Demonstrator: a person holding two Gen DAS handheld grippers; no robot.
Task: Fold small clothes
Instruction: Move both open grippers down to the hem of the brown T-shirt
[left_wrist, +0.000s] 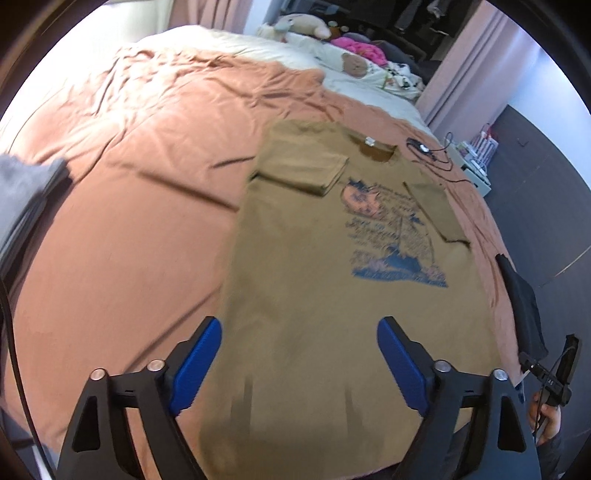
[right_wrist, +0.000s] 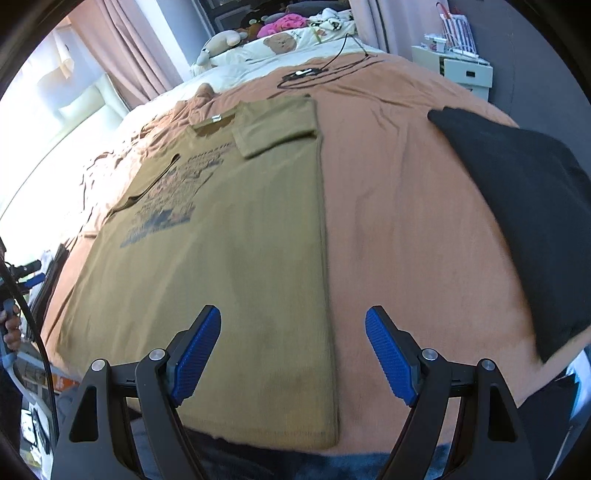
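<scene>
An olive T-shirt with a blue print lies flat, face up, on an orange-brown bedspread. Both of its sleeves are folded in over the chest, one of them beside the collar. My left gripper hovers open over the lower left part of the shirt, with nothing between its blue pads. In the right wrist view the same shirt shows its straight right edge. My right gripper stands open above that edge near the hem, one finger over cloth, the other over the bedspread.
A folded black garment lies to the shirt's right near the bed's edge. A grey garment sits at the far left. A black cable lies beyond the collar, before pillows and plush toys. A white nightstand stands beside the bed.
</scene>
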